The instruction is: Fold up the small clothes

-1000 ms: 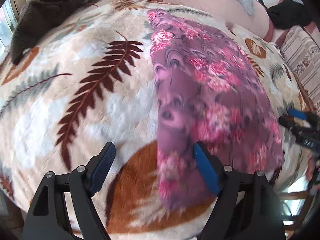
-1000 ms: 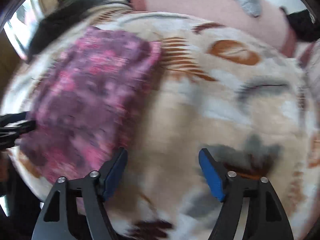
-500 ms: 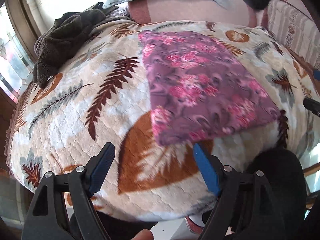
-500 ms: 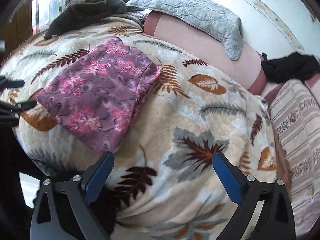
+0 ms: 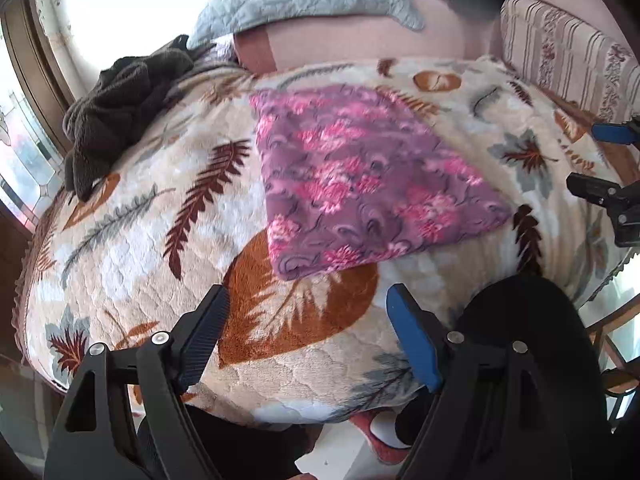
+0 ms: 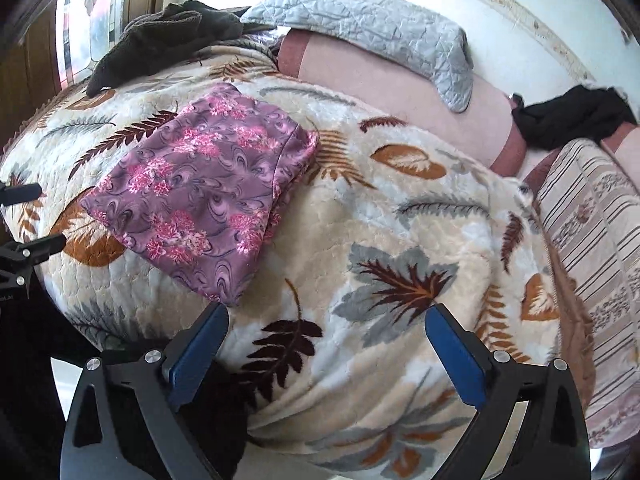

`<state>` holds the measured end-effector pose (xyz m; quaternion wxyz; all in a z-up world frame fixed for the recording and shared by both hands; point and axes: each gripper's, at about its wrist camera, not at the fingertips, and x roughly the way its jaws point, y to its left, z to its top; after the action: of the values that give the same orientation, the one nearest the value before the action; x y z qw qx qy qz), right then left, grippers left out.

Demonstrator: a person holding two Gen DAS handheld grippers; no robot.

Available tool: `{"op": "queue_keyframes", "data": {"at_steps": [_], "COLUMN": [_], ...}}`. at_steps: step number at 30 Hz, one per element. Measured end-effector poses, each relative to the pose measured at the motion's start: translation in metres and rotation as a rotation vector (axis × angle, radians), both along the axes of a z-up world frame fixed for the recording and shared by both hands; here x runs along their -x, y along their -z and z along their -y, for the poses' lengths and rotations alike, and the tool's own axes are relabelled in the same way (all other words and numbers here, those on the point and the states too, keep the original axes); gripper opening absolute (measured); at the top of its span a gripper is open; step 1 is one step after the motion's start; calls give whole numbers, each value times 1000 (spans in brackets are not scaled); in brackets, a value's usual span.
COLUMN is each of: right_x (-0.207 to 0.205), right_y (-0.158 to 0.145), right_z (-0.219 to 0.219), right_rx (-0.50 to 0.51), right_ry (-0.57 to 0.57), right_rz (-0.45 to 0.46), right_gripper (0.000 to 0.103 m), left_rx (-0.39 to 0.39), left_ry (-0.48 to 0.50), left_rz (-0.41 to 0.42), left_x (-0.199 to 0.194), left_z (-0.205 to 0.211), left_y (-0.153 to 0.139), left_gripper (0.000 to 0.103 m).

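Purple floral garment (image 5: 360,176) lies folded on the leaf blanket (image 5: 132,240), near its front edge. Left gripper (image 5: 306,332) & right gripper (image 6: 326,348) both gape wide, holding nothing. Risk: plush blanket could snag a fingertip, dragging the fold open. Vs 1 s ago, both have backed off.

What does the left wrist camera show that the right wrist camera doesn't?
Only the left wrist view shows the person's red-and-white shoe on the floor below the bed edge. Only the right wrist view shows the whole black garment lying by the striped cushion. Both show the folded purple floral cloth on the leaf-patterned fleece blanket, the dark brown fuzzy garment, and both open grippers.
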<state>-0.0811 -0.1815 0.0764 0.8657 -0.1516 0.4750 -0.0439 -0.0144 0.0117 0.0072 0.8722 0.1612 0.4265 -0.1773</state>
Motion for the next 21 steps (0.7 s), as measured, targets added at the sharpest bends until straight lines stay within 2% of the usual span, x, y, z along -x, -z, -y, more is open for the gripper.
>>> {"op": "queue_keyframes", "data": {"at_steps": [3, 10, 17, 21], "right_x": [8, 23, 32, 34], "right_y": [-6, -8, -12, -14], "right_z": [-2, 0, 2, -1], "right_rx": [17, -14, -40, -33], "right_ry": [-6, 23, 42, 40], "right_rz": [22, 32, 39, 46], "right_gripper": [99, 99, 99, 99], "left_rx": [15, 35, 103, 109], "left_ry": [15, 48, 52, 53], "left_rz": [12, 9, -34, -38], "left_x": [7, 26, 34, 38], "left_z": [4, 12, 25, 31], "left_y": [-5, -8, -12, -13], "left_gripper": [81, 81, 81, 81]}}
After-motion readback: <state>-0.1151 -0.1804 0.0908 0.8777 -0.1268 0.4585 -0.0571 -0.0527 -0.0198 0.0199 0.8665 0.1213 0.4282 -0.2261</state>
